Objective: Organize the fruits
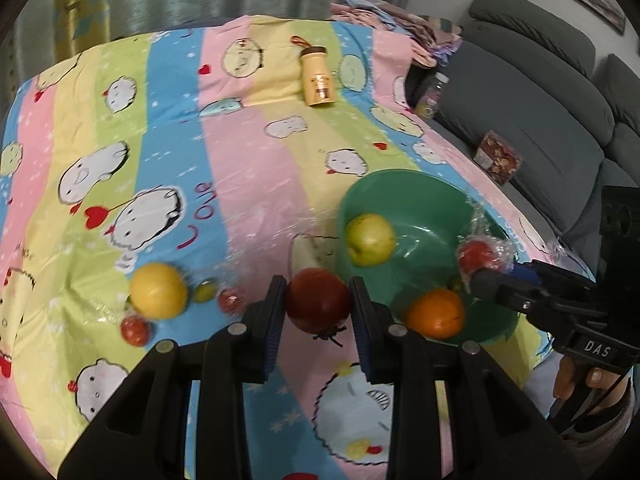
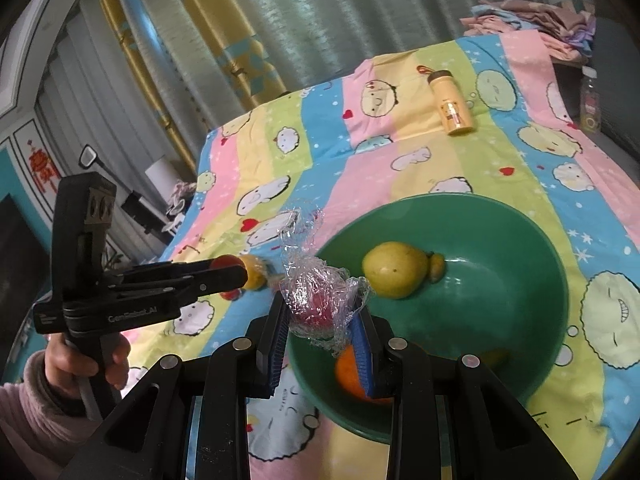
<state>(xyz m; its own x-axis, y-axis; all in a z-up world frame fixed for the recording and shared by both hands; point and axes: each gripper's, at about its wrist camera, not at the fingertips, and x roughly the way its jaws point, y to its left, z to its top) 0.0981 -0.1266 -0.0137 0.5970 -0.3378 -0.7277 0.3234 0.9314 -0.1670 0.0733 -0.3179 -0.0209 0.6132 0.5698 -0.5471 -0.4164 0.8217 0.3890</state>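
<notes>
My left gripper [image 1: 318,300] is shut on a dark red tomato [image 1: 318,300], held just left of the green bowl [image 1: 424,192]. My right gripper [image 2: 322,312] is shut on a red fruit wrapped in clear plastic [image 2: 316,300], held over the bowl's near left rim [image 2: 560,280]; it also shows in the left wrist view [image 1: 478,254]. In the bowl lie a yellow-green apple [image 1: 370,240], an orange [image 1: 436,314] and a small yellow-green fruit [image 2: 437,267]. On the cloth to the left lie a large yellow fruit [image 1: 158,290], a small green fruit [image 1: 205,291] and two small red fruits [image 1: 231,300].
A striped cartoon cloth [image 1: 240,160] covers the surface. A yellow bottle [image 1: 318,78] lies at the far side. A grey sofa [image 1: 540,120] runs along the right with a jar [image 1: 432,96] and a snack box [image 1: 498,156]. Curtains hang behind.
</notes>
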